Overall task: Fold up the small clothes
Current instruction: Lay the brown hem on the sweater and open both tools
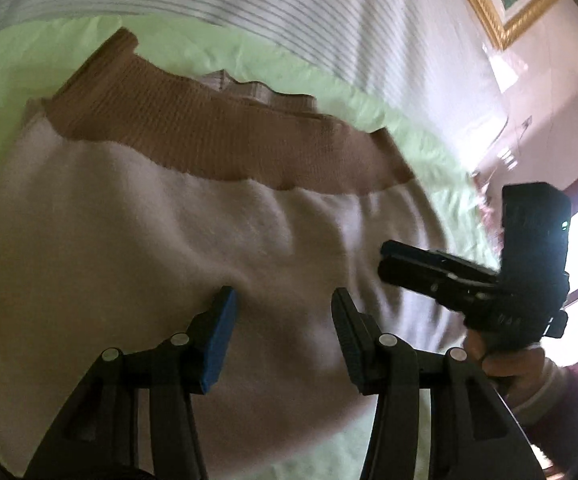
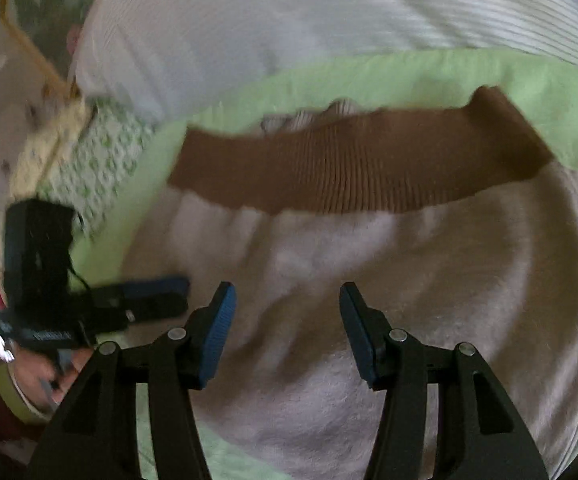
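Both grippers' jaws hang released above the garment, its brown hem edging green sheet.

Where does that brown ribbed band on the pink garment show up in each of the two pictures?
Left wrist view: the brown ribbed band runs from upper left down to the middle right, above the open left claw.
Right wrist view: the band crosses the upper middle, above the open right claw.
Shared landmark: the green sheet beyond the band.
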`<state>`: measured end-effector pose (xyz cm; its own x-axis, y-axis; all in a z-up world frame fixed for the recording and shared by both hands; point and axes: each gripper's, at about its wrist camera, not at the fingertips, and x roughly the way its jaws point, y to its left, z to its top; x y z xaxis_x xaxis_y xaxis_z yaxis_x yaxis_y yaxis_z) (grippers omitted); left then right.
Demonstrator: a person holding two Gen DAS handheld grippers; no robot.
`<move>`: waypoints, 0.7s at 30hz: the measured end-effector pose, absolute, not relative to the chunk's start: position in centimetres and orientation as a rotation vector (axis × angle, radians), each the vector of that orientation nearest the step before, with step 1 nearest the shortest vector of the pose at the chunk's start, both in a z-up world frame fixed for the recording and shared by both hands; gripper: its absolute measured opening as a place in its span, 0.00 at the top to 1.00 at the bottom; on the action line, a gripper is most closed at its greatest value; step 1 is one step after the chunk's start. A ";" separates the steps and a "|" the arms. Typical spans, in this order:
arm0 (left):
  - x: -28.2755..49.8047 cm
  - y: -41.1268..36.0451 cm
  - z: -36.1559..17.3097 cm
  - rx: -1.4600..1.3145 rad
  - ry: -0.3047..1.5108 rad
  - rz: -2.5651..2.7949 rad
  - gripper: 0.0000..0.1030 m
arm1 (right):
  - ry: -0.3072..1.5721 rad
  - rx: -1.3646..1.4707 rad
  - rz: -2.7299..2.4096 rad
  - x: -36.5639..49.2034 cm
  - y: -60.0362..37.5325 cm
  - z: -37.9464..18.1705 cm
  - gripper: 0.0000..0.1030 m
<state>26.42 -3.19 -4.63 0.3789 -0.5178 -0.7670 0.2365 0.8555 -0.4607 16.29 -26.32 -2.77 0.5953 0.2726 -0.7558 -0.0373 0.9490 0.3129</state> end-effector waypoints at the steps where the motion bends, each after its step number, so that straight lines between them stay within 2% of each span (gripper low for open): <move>1: 27.0 -3.1 -4.8 -0.268 1.074 -0.481 0.53 | 0.935 0.239 0.169 16.6 -26.2 -3.3 0.46; 5: 29.5 -1.6 -5.5 -0.209 1.058 -0.426 0.62 | 0.973 0.078 -0.002 18.4 -28.0 -4.8 0.46; 9: 32.5 0.9 -5.3 -0.215 1.027 -0.332 0.62 | 0.922 0.121 -0.108 19.8 -31.4 -4.3 0.47; 11: 33.9 2.3 -5.3 -0.239 1.016 -0.290 0.65 | 0.894 0.139 -0.143 20.2 -32.9 -3.8 0.48; 15: 35.2 4.8 -5.6 -0.302 1.002 -0.262 0.73 | 0.847 0.240 -0.163 19.9 -35.3 -3.3 0.56; 21: 34.1 7.8 -5.6 -0.440 0.975 -0.291 0.73 | 0.729 0.540 -0.116 17.5 -38.5 -2.9 0.56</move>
